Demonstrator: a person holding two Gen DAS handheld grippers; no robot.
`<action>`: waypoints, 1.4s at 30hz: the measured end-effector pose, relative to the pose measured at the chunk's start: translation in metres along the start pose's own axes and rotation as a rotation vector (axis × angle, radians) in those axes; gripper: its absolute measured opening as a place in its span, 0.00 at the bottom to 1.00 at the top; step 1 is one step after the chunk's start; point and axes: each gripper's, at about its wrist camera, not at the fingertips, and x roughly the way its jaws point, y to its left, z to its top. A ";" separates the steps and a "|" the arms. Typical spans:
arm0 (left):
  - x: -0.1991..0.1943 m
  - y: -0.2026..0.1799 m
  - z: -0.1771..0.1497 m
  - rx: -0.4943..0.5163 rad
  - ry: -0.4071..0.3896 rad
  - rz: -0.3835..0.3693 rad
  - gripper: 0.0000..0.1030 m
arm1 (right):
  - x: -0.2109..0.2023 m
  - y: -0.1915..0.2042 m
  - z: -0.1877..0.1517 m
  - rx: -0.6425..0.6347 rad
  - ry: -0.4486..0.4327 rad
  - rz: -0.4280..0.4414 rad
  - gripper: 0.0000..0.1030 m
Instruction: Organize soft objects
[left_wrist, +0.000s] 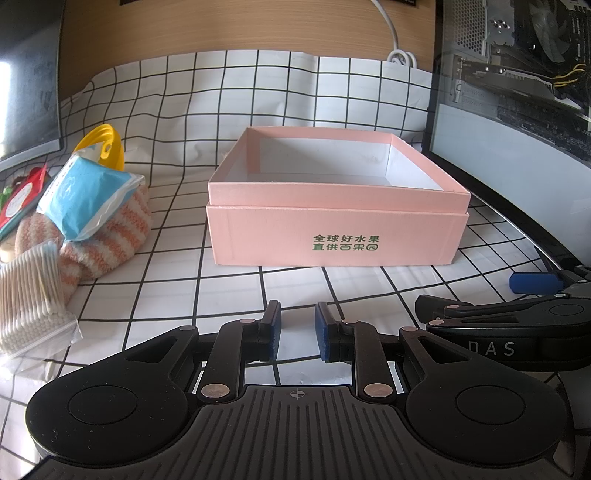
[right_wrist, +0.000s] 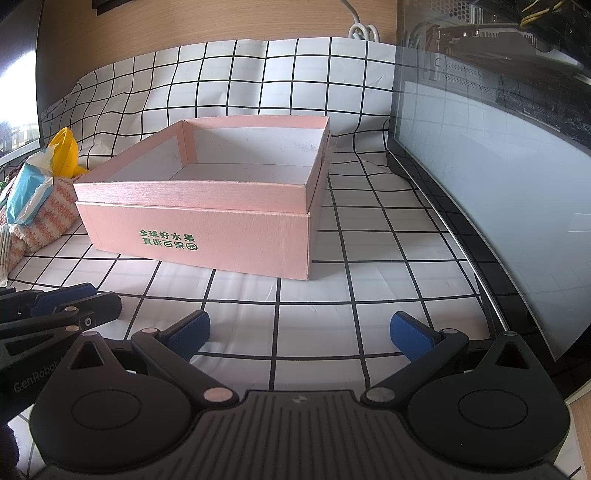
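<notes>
Hovering low over the checked table cloth (left_wrist: 236, 291), I keep my left gripper (left_wrist: 297, 334) with its fingers narrowly parted on nothing, and my right gripper (right_wrist: 299, 334) spread wide and empty. The pink box (left_wrist: 332, 236) stands open at centre frame, beyond both. At the left edge lie the striped fuzzy socks (left_wrist: 110, 240), a blue tissue pack (left_wrist: 85, 195) atop them, and bagged cotton swabs (left_wrist: 33, 295), well apart from my fingers.

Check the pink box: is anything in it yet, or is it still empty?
Empty as far as visible. The pink box stands open-topped, and the right wrist view shows bare white floor and walls; the strip behind the near wall is hidden.
</notes>
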 end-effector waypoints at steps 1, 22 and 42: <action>0.000 0.000 0.000 0.000 0.000 0.000 0.22 | 0.000 0.000 0.000 0.000 0.000 0.000 1.00; -0.018 0.049 0.012 -0.107 -0.008 -0.015 0.23 | -0.002 0.016 0.008 -0.113 0.117 0.166 1.00; -0.102 0.258 -0.006 -0.517 0.015 0.168 0.23 | -0.022 0.271 0.106 -0.710 -0.262 0.458 1.00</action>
